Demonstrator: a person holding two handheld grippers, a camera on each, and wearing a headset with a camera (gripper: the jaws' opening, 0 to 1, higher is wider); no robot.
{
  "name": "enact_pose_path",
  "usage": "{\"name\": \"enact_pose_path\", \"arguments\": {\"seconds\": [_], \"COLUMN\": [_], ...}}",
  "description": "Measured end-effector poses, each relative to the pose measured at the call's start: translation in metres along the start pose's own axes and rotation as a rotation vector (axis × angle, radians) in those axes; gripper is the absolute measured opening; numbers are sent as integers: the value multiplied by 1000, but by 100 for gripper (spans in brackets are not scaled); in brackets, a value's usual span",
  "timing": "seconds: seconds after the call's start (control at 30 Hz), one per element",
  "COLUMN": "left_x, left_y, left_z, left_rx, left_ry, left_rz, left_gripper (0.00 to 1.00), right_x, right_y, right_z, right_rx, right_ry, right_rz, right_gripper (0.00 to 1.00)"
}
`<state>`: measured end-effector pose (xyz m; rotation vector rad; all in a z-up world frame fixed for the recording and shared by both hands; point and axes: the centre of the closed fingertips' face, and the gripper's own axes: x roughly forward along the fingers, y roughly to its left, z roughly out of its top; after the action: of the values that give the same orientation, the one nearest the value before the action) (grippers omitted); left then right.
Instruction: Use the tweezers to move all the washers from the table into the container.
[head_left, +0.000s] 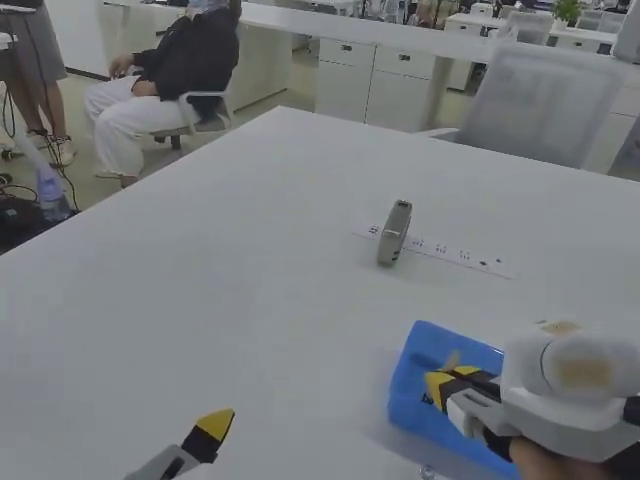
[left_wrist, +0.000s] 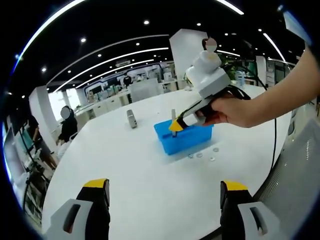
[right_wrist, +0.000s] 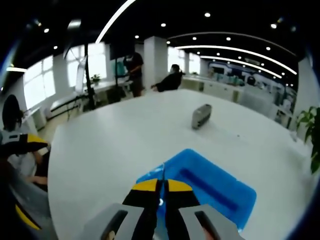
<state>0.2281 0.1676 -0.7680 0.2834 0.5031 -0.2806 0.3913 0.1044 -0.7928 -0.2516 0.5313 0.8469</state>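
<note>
My left gripper (left_wrist: 165, 185) hung over bare table with its jaws wide apart, holding nothing. My right gripper (right_wrist: 161, 184) was clamped on the tweezers (right_wrist: 163, 172), whose tips were over the near end of the blue container (right_wrist: 215, 192). At least four washers (left_wrist: 199, 155) lay on the table just beside the container, so I judged most of the work was left. I couldn't tell whether any sat inside. Farther off stood a grey block (head_left: 395, 232) by a power strip (head_left: 450, 250).
</note>
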Motion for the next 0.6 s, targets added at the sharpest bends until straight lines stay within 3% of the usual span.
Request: {"name": "enact_pose_path", "arguments": {"seconds": [0.33, 0.6], "left_x": [0, 0], "left_y": [0, 1], "left_z": [0, 1], "left_rx": [11, 18], "left_ry": [2, 0], "left_rz": [5, 11], "left_gripper": [93, 93], "right_x": [1, -32], "right_y": [-5, -6], "right_z": [2, 30], "right_rx": [-3, 12], "right_ry": [13, -87], "right_rz": [-7, -28], "right_gripper": [1, 2]}}
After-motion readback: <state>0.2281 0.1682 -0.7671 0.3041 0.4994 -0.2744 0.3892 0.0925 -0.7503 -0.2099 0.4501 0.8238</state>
